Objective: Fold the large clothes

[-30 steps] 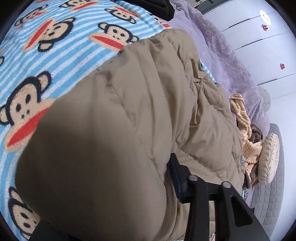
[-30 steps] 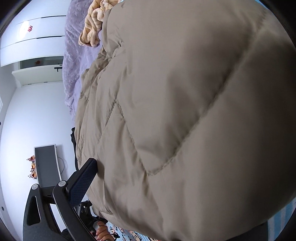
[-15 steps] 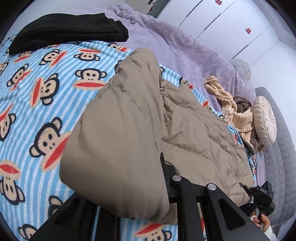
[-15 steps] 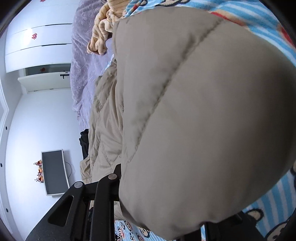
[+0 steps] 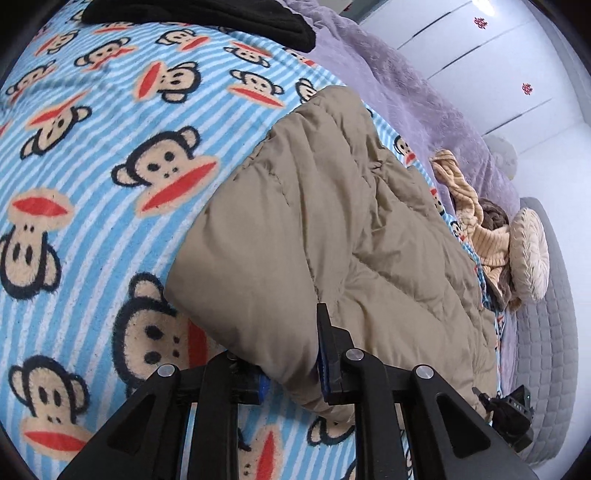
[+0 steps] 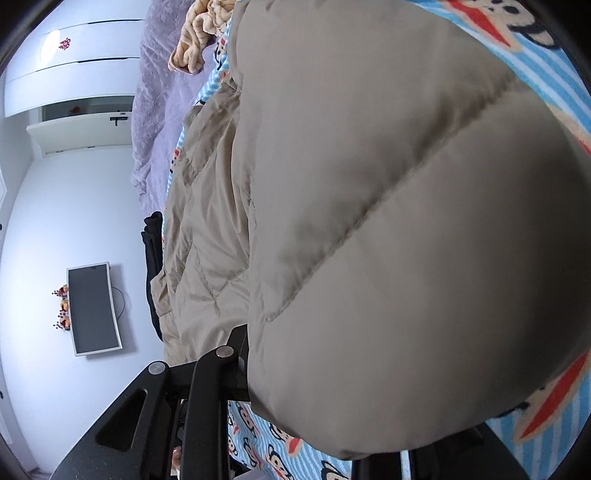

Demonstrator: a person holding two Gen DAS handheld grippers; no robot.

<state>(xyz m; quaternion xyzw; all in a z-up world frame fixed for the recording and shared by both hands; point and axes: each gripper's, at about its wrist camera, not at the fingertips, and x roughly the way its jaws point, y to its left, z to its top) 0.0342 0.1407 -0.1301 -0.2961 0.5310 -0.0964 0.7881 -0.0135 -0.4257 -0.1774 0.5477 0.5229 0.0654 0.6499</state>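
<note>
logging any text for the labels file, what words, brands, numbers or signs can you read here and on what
No readable word, brand or number in either view.
Red emblems on the white wardrobe doors: too small to read.
Red emblem on the same doors, right wrist view: blurred.
Monkey-face blanket: pictures only, no lettering.
Tan padded coat, held by the left gripper: no label shows.

White wardrobe doors (image 5: pixel 491 55) line the wall behind a bed (image 5: pixel 550 332) with grey quilted edge; a dark screen (image 6: pixel 94 308) hangs on the white wall (image 6: pixel 48 221).
</note>
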